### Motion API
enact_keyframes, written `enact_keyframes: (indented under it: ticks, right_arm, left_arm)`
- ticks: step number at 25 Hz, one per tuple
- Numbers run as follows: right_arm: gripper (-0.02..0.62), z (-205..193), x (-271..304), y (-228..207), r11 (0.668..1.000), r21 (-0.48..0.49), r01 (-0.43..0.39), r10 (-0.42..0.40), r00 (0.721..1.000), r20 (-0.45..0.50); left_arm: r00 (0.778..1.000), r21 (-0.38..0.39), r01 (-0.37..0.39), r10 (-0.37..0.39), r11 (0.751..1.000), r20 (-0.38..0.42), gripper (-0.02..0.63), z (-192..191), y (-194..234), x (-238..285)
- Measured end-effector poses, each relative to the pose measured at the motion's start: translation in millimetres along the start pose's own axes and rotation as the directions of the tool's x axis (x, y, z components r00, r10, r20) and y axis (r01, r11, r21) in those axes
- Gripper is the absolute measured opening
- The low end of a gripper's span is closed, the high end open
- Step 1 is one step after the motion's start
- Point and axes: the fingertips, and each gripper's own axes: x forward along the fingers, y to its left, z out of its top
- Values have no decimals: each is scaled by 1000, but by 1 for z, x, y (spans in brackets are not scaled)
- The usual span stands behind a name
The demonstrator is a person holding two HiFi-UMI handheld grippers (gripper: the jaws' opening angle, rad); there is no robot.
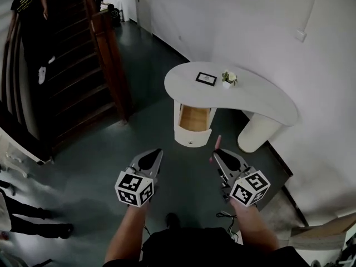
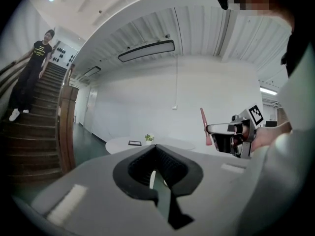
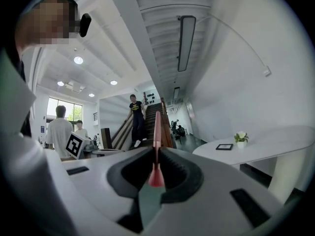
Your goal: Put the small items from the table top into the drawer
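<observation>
One pink stick (image 3: 156, 127) stands clamped in right claw (image 3: 156, 152).

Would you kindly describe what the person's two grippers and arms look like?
The left gripper and right gripper are matching grey, wedge-shaped bodies with black ribbed lining inside the jaws. Each carries a white cube printed with black square markers: the left cube and the right cube. The person wears a dark top, and the forearms are unsleeved.

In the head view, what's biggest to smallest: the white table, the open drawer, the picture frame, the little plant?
1. white table
2. open drawer
3. picture frame and little plant, tied: they look about alike.
</observation>
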Motion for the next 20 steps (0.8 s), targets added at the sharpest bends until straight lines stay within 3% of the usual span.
enact_keyframes:
  ticks: [9,14,20]
  right_arm:
    - [54,-6,34,-3,999,8,52,-51,999,-14]
    - [53,-9,49,-29,997,37,69,-69,998,-11]
    - [54,-11,92,-70,997,66,30,-29,999,-20]
  left_arm:
    - [999,-18,38,-38,999,-18,11,-8,34,6]
    - [998,-16,48,-49,999,-29,11,-10,40,28]
    - [998,-25,22,-24,999,-58,11,-14,58,66]
